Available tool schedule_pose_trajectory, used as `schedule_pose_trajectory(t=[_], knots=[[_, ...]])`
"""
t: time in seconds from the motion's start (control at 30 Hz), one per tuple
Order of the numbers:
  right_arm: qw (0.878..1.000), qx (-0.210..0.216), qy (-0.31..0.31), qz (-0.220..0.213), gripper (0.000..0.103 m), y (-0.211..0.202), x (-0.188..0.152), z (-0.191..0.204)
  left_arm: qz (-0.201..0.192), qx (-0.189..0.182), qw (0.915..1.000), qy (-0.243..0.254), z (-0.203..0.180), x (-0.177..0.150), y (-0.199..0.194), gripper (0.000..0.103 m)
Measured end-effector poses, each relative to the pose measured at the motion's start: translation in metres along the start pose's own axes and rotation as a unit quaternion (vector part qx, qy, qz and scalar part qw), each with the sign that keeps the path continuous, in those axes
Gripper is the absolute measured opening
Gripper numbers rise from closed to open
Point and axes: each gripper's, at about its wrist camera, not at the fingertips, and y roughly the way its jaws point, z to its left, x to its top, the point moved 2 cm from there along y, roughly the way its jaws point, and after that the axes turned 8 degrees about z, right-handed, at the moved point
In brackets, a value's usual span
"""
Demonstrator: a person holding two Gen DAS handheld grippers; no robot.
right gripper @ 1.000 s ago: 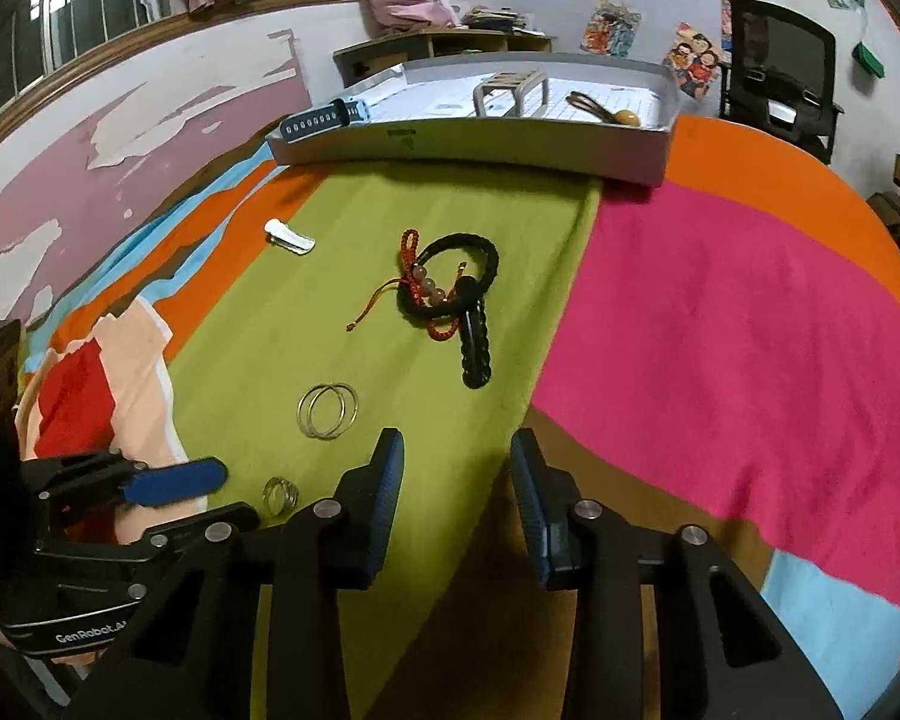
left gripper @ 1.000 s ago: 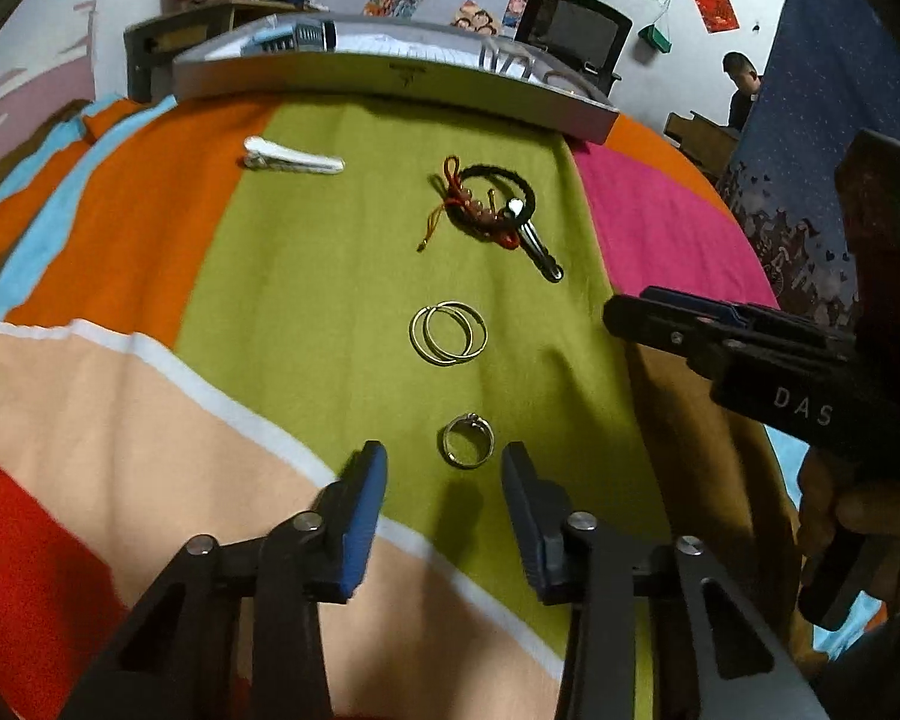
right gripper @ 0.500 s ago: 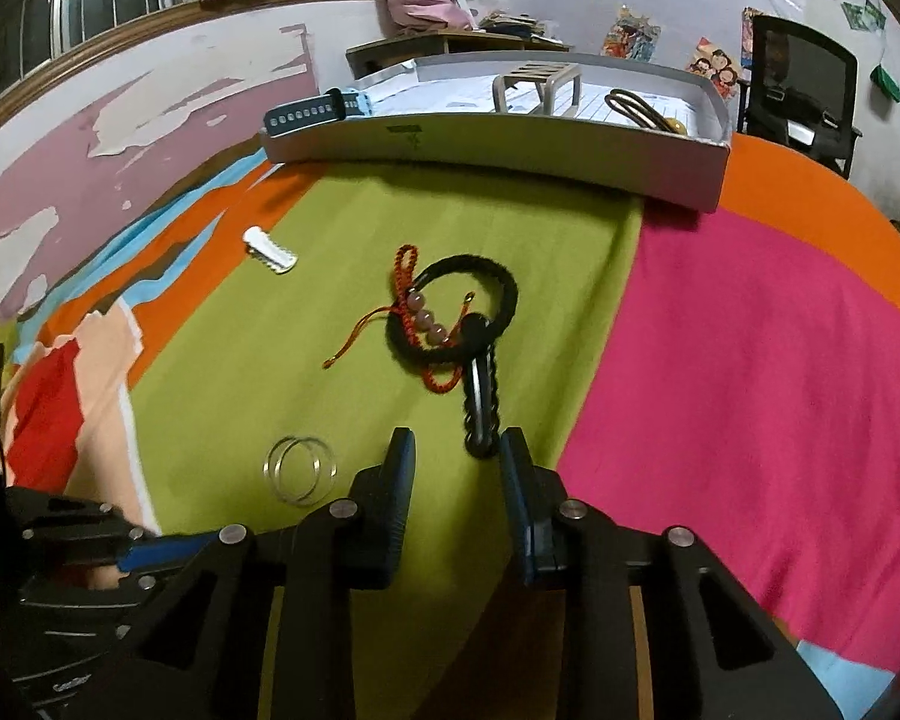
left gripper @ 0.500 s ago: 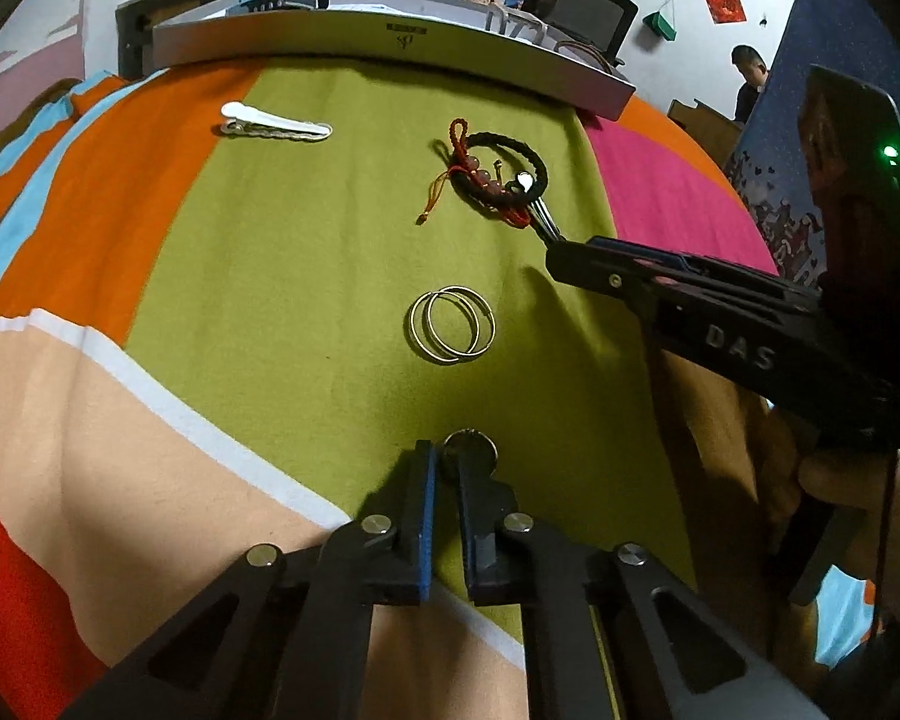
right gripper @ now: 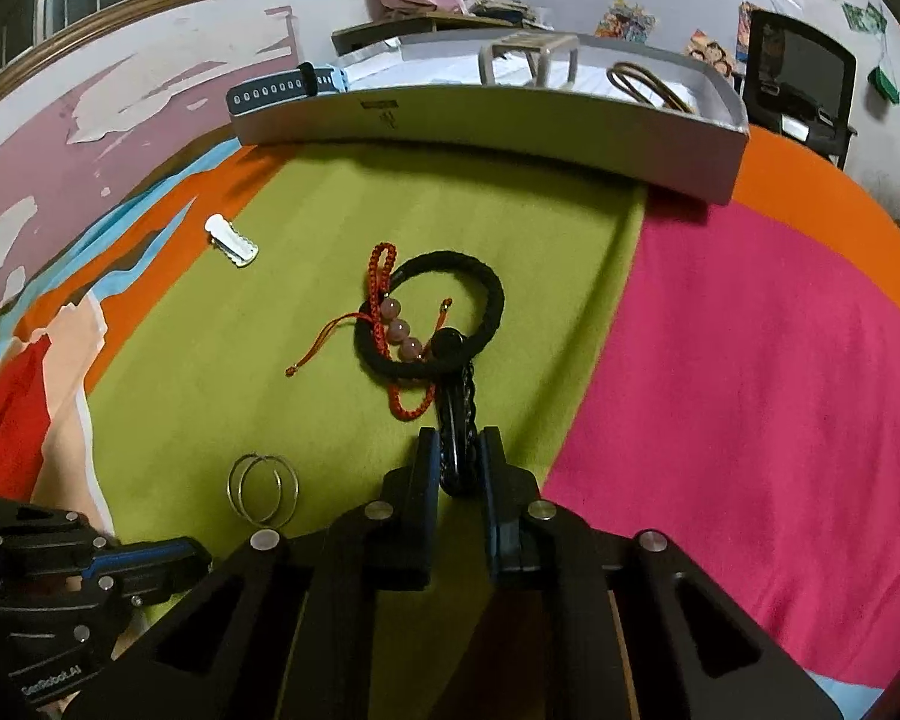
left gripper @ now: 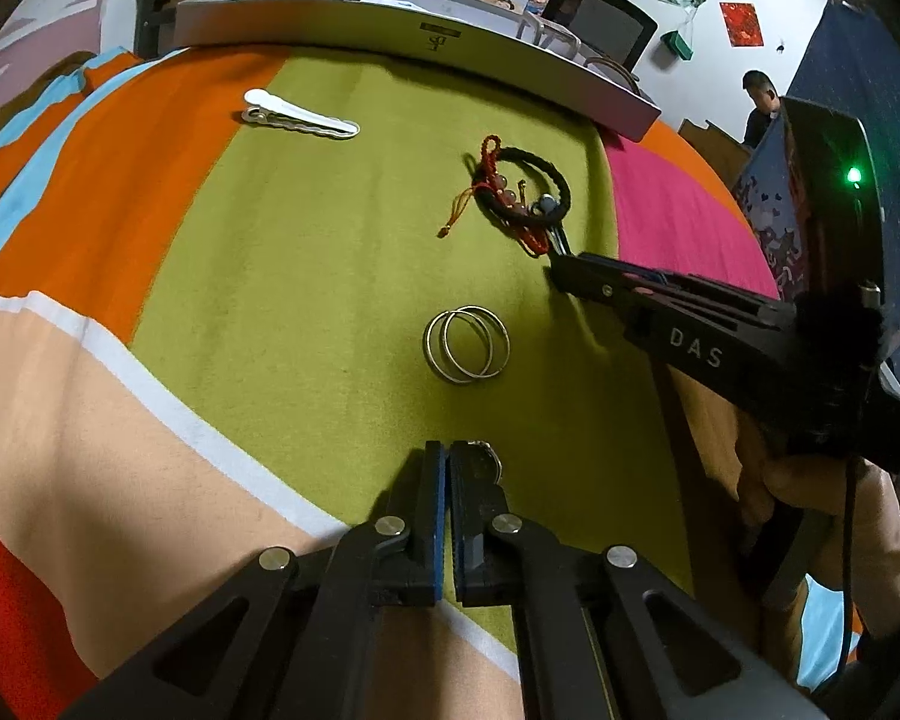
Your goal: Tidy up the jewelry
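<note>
The small silver ring (left gripper: 487,457) is lying on the green stripe of the cloth (left gripper: 306,300), pinched at its near edge by the left gripper (left gripper: 447,462) — jaws nearly touching. Just ahead of those fingertips, a pair of thin hoops (left gripper: 467,353) is resting flat and overlapping. Farther ahead, the black braided bracelet (right gripper: 450,312) is lying tangled with a red beaded cord (right gripper: 390,324); its black tail is sitting between the fingers of the right gripper (right gripper: 457,456), which are closing on it. A white hair clip (left gripper: 297,121) is lying ahead-left, apart from the rest. The grey tray (right gripper: 510,120) is standing across the far edge, a watch (right gripper: 288,84) draping over its left corner.
</note>
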Motion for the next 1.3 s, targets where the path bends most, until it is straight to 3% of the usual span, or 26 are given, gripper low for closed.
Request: schedule_pose_trajectory(t=[0.23,0.37,0.73,1.07,1.17,1.23,1.3], knots=[[0.995,0.023,0.038,0.087,0.011,-0.01,-0.024,0.006,0.0,0.002,1.0,-0.006,0.001,-0.001,-0.003,0.001],[0.992,0.036,0.053,0.107,0.011,-0.021,-0.039,0.009,-0.006,0.003,1.0,-0.004,0.0,-0.001,-0.006,0.001],[0.993,0.045,0.093,0.049,0.011,-0.062,-0.047,0.003,-0.055,0.0,0.9984,0.012,-0.008,0.002,-0.036,0.001],[0.994,0.051,0.086,0.037,0.011,-0.065,-0.046,0.003,-0.019,-0.012,0.9997,0.004,-0.009,-0.006,-0.024,0.002],[0.994,0.053,0.089,0.038,0.011,-0.063,-0.048,0.002,-0.011,-0.008,0.9999,0.01,-0.01,-0.008,-0.02,0.011],[0.994,0.054,0.09,0.04,0.011,-0.061,-0.047,0.001,-0.007,-0.011,0.9998,0.013,-0.012,-0.008,-0.016,0.026],[0.994,0.056,0.09,0.041,0.011,-0.059,-0.047,0.001,-0.008,-0.011,0.9998,0.017,-0.013,-0.009,-0.014,0.032]])
